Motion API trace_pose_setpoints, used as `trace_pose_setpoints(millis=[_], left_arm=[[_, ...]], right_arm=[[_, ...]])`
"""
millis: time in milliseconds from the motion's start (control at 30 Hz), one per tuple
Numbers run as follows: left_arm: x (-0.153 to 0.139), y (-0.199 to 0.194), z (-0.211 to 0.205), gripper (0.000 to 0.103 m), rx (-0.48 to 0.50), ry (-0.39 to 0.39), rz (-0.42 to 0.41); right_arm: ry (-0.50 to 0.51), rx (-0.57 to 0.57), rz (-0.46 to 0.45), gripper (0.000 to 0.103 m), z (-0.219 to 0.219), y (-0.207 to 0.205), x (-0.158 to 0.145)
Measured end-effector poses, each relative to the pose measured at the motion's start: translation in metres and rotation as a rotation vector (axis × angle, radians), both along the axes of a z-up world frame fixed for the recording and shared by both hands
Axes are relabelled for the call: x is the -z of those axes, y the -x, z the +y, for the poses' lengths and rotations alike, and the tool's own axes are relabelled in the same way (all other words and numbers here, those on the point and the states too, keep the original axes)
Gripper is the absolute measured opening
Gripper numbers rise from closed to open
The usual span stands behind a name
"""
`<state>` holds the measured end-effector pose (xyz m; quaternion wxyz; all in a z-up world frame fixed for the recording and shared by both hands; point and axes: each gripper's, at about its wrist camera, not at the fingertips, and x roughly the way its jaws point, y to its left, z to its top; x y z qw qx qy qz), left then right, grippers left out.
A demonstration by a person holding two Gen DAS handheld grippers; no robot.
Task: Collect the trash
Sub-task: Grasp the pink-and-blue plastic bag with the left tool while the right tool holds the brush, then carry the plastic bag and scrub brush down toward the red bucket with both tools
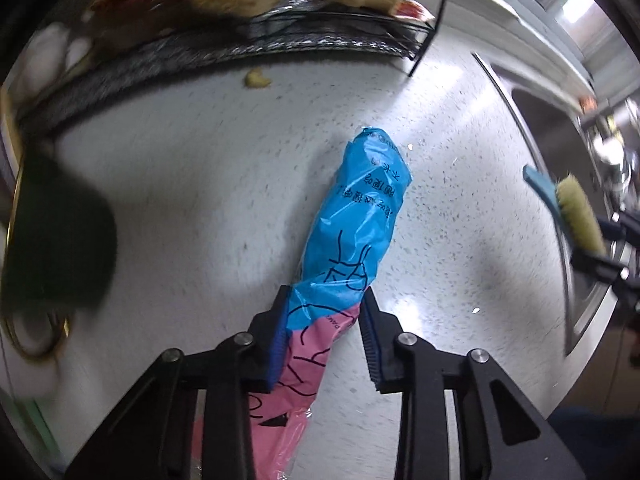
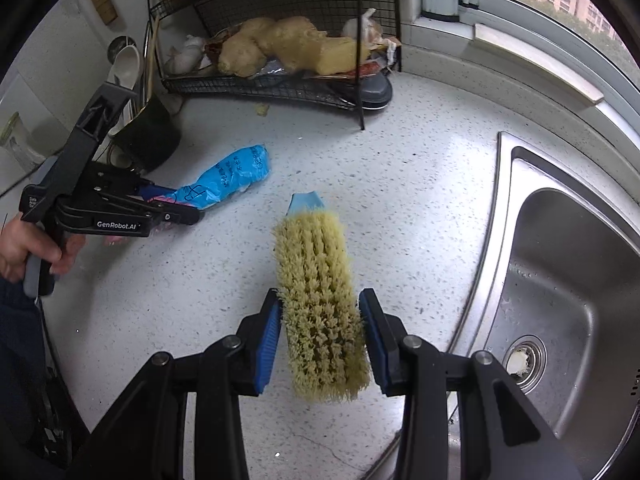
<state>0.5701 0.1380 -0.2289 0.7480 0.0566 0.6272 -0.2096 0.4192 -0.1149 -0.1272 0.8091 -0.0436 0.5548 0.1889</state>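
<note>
Left tool (image 1: 324,328) pinches the blue-and-pink wrapper (image 1: 352,220) mid-table (image 1: 180,180); right tool (image 2: 320,336) grips the brush (image 2: 320,300). Nothing binned yet.

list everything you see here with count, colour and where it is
plastic bag: 1, blue and pink, lying on the counter, lower end between the left tongs
scrub brush: 1, yellow bristles, blue back, held in the right tongs
wire rack: 1, black, back of the counter
ginger roots: several, tan, in the rack
garlic bulbs: a few, white, in the rack
sink: 1, steel, right side
counter: 1, speckled white
hand: 1, gripping the left handle
left tongs: black, blue pads, around the bag
right tongs: black, blue pads, shut on the brush
</note>
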Motion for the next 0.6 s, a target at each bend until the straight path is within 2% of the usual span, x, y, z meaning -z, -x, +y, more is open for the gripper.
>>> trace_pose_setpoints(millis=[233,600], left_arm=[[-0.022,0.039,0.001,0.026,-0.095,0.024,-0.030],[-0.047,0.088,-0.042,0.026,-0.139,-0.078,-0.084]], right_arm=[[-0.037,-0.025,0.007,0.036,0.010,0.002,-0.001],[-0.051,-0.044,0.001,0.036,0.010,0.025,-0.019]])
